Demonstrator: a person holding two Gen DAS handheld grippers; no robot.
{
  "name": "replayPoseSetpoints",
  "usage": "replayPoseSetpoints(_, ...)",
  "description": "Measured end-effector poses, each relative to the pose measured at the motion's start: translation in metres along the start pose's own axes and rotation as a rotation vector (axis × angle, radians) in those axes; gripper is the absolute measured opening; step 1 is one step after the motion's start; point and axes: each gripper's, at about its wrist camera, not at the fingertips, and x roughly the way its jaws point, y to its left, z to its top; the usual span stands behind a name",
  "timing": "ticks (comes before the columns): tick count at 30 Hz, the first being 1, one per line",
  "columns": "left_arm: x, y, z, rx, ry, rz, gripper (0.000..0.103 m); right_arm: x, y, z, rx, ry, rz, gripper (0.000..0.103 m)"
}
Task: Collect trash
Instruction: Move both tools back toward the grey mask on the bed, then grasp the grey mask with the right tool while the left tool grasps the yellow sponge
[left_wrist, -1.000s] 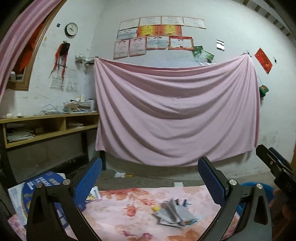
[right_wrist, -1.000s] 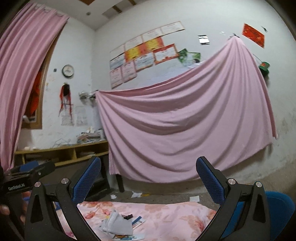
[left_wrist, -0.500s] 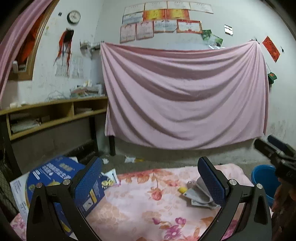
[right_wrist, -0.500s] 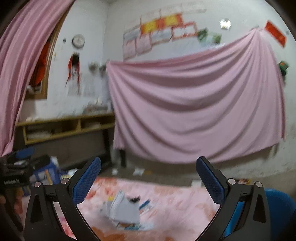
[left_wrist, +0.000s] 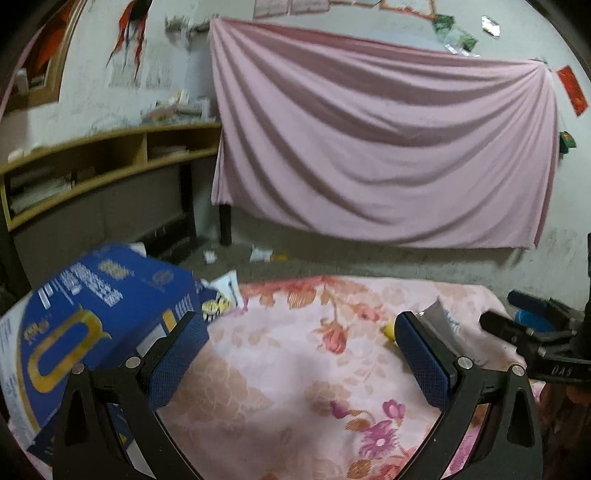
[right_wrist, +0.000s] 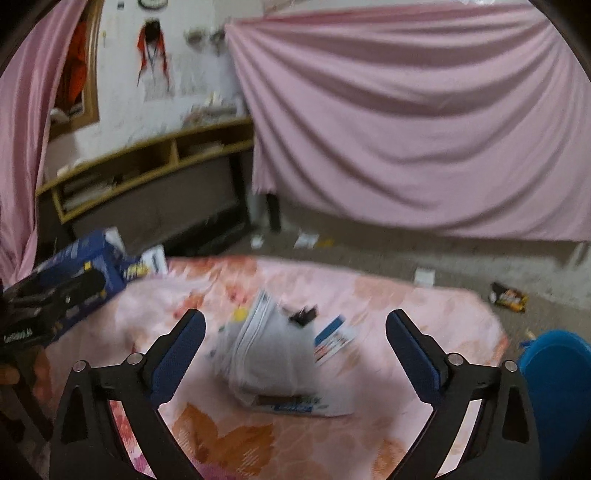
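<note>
The step in hand looks like the approach — nothing is gripped yet. The right gripper (right_wrist: 295, 332) hangs with its blue-padded jaws wide apart above a crumpled heap of grey-white paper wrappers (right_wrist: 273, 354), which lies on the pink floral cloth-covered table (right_wrist: 424, 325). The left gripper (left_wrist: 301, 341) is likewise spread and empty, beside a blue printed cardboard box (left_wrist: 85, 332). A blue plastic bin (right_wrist: 557, 373) sits just past the table's right edge. Next, the right gripper probably needs to drop onto the heap and close — the view is blurred.
</note>
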Motion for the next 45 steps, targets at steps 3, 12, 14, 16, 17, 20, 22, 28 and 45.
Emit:
replayPoseSetpoints(3, 0.011, 0.006, -0.002, -0.032, 0.051, 0.011, 0.101, 0.022, 0.001, -0.003, -0.005, 0.117, 0.036, 0.092)
replayPoseSetpoints(12, 0.034, 0.006, -0.003, -0.048, 0.177, -0.028, 0.101, 0.047, -0.003, -0.011, 0.023, 0.270, 0.108, 0.064)
replayPoseSetpoints(14, 0.038, 0.004, -0.004, -0.052, 0.197, -0.040, 0.101, 0.047, -0.002, -0.011, 0.016, 0.269, 0.112, 0.060)
replayPoseSetpoints(16, 0.041, 0.003, -0.005, -0.058, 0.217, -0.057, 0.100, 0.043, -0.001, -0.011, 0.011, 0.254, 0.112, 0.051)
replayPoseSetpoints(17, 0.043, 0.002, -0.004, -0.060, 0.223, -0.062, 0.100, 0.042, -0.001, -0.011, 0.011, 0.253, 0.112, 0.049)
replayPoseSetpoints(20, 0.047, -0.002, -0.005, -0.063, 0.248, -0.083, 0.100, 0.042, -0.002, -0.010, 0.012, 0.260, 0.116, 0.031)
replayPoseSetpoints(22, 0.049, -0.005, -0.005, -0.063, 0.261, -0.093, 0.100, 0.040, -0.003, -0.011, 0.012, 0.260, 0.109, 0.013)
replayPoseSetpoints(28, 0.050, -0.016, -0.007, -0.049, 0.287, -0.133, 0.100, 0.028, -0.004, -0.012, -0.005, 0.240, 0.109, 0.007)
replayPoseSetpoints(45, 0.084, -0.065, -0.009, 0.008, 0.394, -0.245, 0.075, -0.011, -0.062, -0.014, 0.108, 0.142, -0.040, 0.007)
